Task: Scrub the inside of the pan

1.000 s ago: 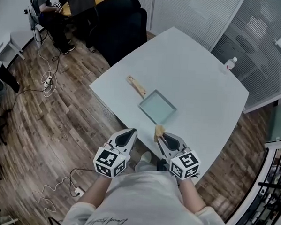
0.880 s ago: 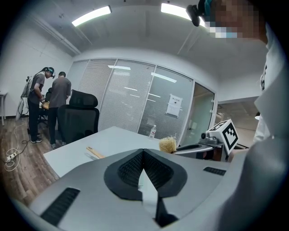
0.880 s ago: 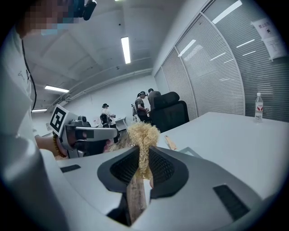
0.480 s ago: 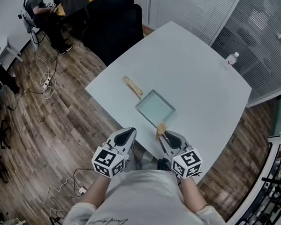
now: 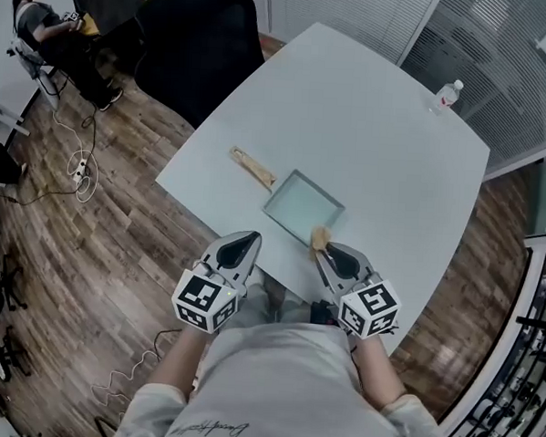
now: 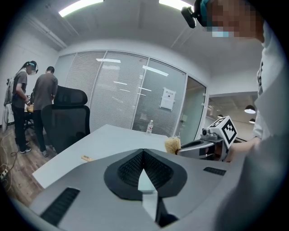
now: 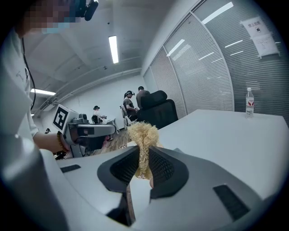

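Head view: pan [image 5: 303, 205] just ahead of rt tongs [image 5: 322, 249] w/ scrubber [image 5: 320, 236]

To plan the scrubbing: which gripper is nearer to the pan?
Right. The right gripper, shut on a scrubber, is at the pan's near corner; the left gripper is by the table edge, farther off.

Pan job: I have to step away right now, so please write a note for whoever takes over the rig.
Left claw: shut, empty, short of the pan.
Right claw: shut on the tan scrubber, which is by the pan's near corner, not inside it.
The pan lies on the white table, unheld, with its wooden handle pointing away to the left.
Done: scrubber gripped.
Left: probably steady the handle, then scrub the inside.
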`<act>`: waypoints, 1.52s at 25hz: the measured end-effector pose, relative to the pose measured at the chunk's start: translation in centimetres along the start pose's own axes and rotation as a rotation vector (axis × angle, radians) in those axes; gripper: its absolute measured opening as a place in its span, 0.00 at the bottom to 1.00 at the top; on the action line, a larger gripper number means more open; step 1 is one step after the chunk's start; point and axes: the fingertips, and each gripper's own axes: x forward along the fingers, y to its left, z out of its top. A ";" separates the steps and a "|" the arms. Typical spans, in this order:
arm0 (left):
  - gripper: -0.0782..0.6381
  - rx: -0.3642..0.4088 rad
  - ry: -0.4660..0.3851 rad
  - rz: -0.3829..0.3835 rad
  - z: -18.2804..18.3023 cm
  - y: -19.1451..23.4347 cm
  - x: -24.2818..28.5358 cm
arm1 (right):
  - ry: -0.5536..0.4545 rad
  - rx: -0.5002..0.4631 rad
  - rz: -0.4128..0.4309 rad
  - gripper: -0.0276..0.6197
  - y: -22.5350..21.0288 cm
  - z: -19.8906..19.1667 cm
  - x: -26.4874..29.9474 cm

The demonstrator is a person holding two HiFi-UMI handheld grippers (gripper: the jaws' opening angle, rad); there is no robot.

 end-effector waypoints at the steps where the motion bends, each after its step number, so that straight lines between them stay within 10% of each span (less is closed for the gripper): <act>1: 0.12 0.014 0.013 -0.012 0.0 0.5 0.2 | 0.002 0.008 -0.010 0.16 -0.2 0.0 0.2; 18: 0.13 0.478 0.343 -0.331 -3.2 8.7 8.7 | 0.074 0.065 -0.119 0.16 -3.6 -1.4 3.2; 38: 0.38 1.102 0.818 -0.768 -11.2 16.1 16.2 | 0.123 0.152 -0.144 0.16 -3.1 -4.2 6.8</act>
